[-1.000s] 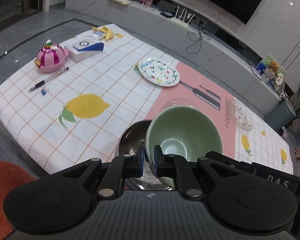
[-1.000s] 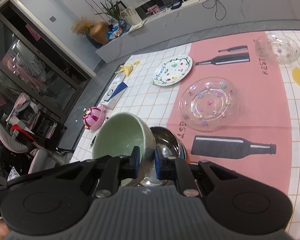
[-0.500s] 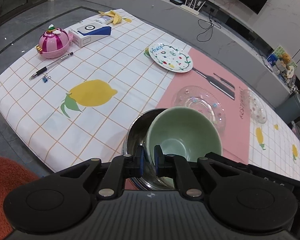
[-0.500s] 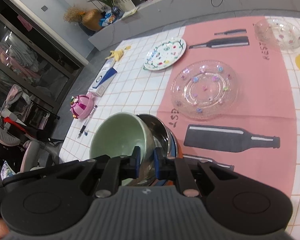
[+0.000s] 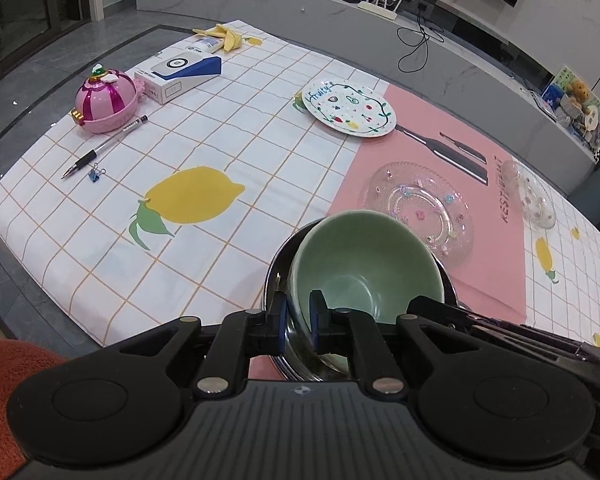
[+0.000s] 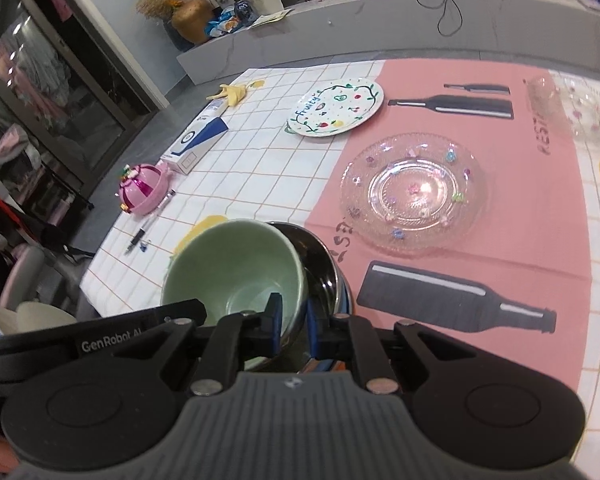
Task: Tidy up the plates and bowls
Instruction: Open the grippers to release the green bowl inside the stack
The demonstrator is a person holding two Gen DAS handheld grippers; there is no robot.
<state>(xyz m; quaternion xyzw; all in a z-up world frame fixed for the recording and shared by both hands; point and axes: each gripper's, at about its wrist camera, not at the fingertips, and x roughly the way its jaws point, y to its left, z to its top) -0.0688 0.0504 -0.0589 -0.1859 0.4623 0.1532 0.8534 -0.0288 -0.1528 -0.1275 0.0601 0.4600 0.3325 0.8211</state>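
Left gripper (image 5: 298,322): jaws were clamped on the near rim of the green bowl (image 5: 366,266), one pad inside, one outside.
Right gripper (image 6: 291,322): jaws were clamped on the green bowl's (image 6: 236,268) rim on its own side, one pad inside, one outside.
Green bowl: was held tilted by both grippers, seated partly inside the steel bowl (image 5: 278,280).
Steel bowl: was seen just under and around the green bowl, at the near edge of the tablecloth (image 5: 220,152); dark rim (image 6: 324,256) was visible beside the green bowl in the right wrist view.
Clear glass plate (image 6: 412,192): was laid flat on the pink mat (image 6: 520,208), just beyond the bowls.
Painted plate (image 5: 348,109): was set farther back, straddling the pink mat's edge.
Small glass dish (image 6: 584,108): was seen at the far right side of the mat.
Left side of cloth: pen (image 5: 104,147), binder clip (image 5: 96,171), pink round case (image 5: 106,101) and white-blue box (image 5: 180,74) were noted, well apart from the dishes.
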